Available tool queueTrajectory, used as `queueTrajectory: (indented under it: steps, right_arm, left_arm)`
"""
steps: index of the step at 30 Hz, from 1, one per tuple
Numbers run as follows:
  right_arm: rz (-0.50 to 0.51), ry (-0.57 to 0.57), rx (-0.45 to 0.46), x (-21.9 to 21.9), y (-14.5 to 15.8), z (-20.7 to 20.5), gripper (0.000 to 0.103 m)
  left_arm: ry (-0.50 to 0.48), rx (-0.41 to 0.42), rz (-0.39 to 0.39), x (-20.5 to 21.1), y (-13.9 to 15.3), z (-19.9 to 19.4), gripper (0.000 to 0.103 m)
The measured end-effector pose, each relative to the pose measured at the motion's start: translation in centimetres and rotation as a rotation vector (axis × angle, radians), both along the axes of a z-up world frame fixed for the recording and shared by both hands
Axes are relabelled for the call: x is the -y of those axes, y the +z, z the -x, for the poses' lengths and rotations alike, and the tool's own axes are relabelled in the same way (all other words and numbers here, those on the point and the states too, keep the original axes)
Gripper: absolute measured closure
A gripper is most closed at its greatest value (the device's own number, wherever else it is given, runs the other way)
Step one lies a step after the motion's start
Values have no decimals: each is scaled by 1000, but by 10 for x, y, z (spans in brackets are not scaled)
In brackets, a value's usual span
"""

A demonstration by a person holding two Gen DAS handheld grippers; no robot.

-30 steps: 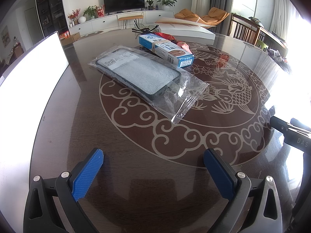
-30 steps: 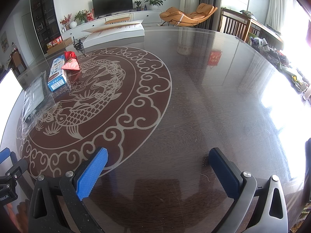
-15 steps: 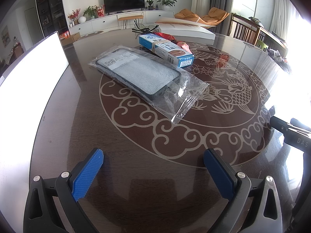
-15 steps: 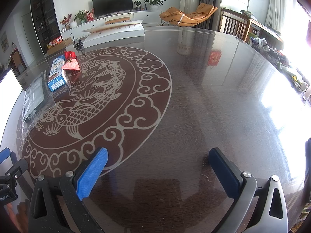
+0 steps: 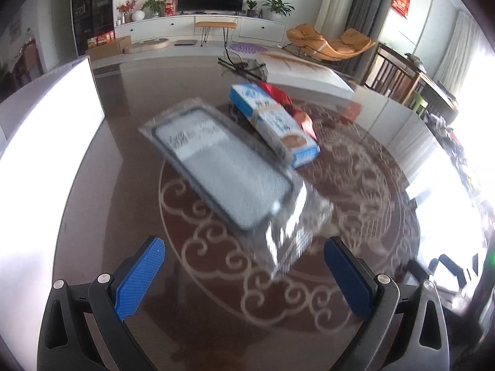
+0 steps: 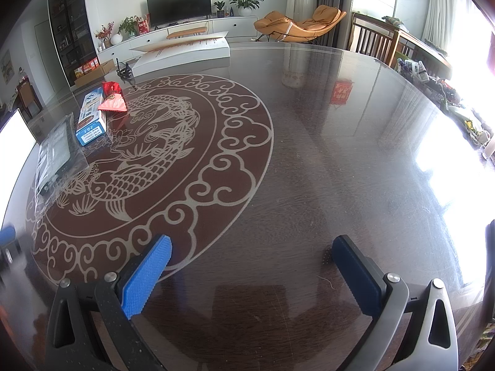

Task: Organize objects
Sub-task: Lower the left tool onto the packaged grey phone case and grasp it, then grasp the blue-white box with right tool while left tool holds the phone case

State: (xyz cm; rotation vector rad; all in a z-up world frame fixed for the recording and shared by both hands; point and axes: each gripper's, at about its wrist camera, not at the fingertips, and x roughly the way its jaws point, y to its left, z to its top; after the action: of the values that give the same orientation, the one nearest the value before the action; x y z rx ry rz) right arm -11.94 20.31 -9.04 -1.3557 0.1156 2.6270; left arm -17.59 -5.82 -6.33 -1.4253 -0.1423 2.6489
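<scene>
Left wrist: left gripper (image 5: 244, 272) jaws apart, empty, approaching bagged phone case (image 5: 222, 170) mid-bench (image 5: 102, 216); blue box (image 5: 275, 126) just beyond. Next: likely close on the bag edge. Blur hides label text.

Right wrist: right gripper (image 6: 252, 273) jaws apart, idle over bare bench; case far left, partly cut off.

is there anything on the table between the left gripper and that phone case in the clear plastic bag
Nothing visible. The left gripper is open, and only bare table lies between its fingers and the bagged phone case. The blue box and red packet sit beyond the case, on its far side.
</scene>
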Motion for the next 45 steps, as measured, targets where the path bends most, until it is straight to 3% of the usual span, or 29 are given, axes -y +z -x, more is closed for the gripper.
queueTrajectory:
  steps: [5,8,12,17,21,26,31,36,45]
  right_arm:
    - [0,0,0,0,0,0,0]
    - [0,0,0,0,0,0,0]
    - [0,0,0,0,0,1,0]
    - [0,0,0,0,0,0,0]
    - [0,0,0,0,0,0,0]
    - [0,0,0,0,0,-1,0]
    - [0,-1,0,0,0,0,0]
    - [0,-1,0,0,0,0,0]
    - [0,-1,0,0,0,0,0]
  left_arm:
    - [139,77,67,-7,-1,89,0]
    - [208,151,78,-10,-20,113,0]
    - [288,187,128,-6,-42,119,0]
    - [176,78,145,0,-46,95,0]
    - [95,9,153,12,-41,68,21]
    - [35,-12,138,23,-38,27,25]
    - [-73,-3,140,22,-34,-34,25]
    - [-91,-21,142,35,-34,-90,22]
    - [-81,-33,153,39,-40,-91,1]
